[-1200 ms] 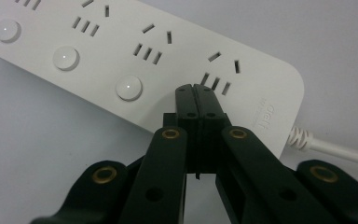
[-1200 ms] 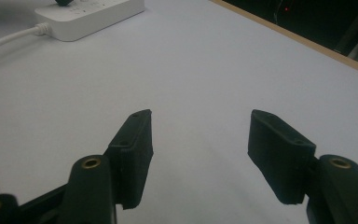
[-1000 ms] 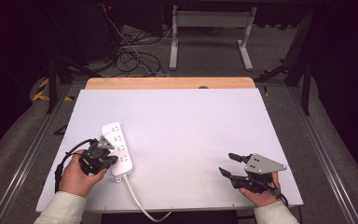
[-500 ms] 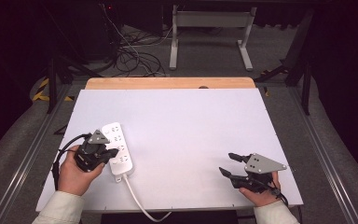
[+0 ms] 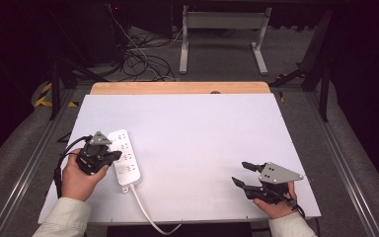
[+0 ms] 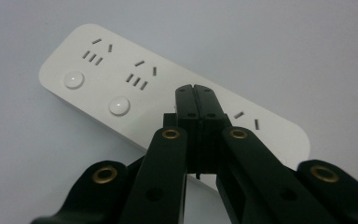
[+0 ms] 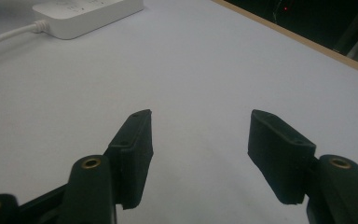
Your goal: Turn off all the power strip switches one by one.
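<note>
A white power strip (image 5: 128,170) lies on the left part of the white table (image 5: 202,133), and its white cable (image 5: 145,212) runs off the near edge. My left gripper (image 5: 114,157) is shut with nothing between its jaws. Its tips reach over the strip's left edge. In the left gripper view the closed tips (image 6: 196,91) are over the power strip (image 6: 98,79), past two round buttons; I cannot tell whether they touch it. My right gripper (image 5: 242,174) rests open and empty near the front right edge. In the right gripper view its jaws (image 7: 200,126) stand wide over bare table, far from the power strip (image 7: 88,14).
A wooden strip (image 5: 177,88) borders the table's far edge. Beyond it are loose cables (image 5: 138,59) on the floor and a metal stand (image 5: 222,29). Metal rails (image 5: 345,163) run along both sides of the table.
My left gripper has shifted a little to the left over the power strip's edge, still shut. The right gripper has not moved.
</note>
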The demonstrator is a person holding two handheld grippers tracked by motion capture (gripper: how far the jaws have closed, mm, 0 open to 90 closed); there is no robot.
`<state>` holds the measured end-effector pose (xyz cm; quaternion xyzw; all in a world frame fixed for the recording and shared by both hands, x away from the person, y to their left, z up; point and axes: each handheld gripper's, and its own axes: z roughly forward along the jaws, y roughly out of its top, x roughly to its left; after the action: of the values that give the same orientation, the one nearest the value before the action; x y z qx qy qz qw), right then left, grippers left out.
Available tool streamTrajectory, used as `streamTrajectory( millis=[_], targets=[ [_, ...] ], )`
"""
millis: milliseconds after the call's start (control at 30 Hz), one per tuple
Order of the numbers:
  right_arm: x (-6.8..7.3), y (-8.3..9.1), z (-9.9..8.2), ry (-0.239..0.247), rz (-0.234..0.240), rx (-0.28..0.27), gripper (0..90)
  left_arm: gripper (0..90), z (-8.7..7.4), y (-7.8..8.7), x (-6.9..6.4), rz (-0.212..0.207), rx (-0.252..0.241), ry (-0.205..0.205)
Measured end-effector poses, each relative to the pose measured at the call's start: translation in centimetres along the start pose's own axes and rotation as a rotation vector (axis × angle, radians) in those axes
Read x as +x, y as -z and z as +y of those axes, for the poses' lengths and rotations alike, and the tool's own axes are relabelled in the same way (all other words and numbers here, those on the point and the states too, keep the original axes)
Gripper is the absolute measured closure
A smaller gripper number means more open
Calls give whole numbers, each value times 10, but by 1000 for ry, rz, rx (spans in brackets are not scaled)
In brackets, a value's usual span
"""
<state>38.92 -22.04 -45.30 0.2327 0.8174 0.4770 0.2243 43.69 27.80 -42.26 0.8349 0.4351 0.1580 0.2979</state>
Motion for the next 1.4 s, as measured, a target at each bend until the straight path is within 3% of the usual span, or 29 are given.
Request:
streamTrajectory(
  millis=[333,700,867,1033,1400],
  targets=[
    [0,0,0,0,-1,1,410,900,-8,-15,20,15,22,64],
    [0,0,0,-1,-2,1,410,900,-8,-16,17,-2,27,46],
    [-1,0,0,-1,-2,4,410,900,-8,-22,17,-21,61,45],
    [0,0,0,-1,-2,4,410,900,-8,-23,20,-52,62,52],
    [0,0,-1,0,-1,4,410,900,-8,-25,17,-34,65,42]
  ],
)
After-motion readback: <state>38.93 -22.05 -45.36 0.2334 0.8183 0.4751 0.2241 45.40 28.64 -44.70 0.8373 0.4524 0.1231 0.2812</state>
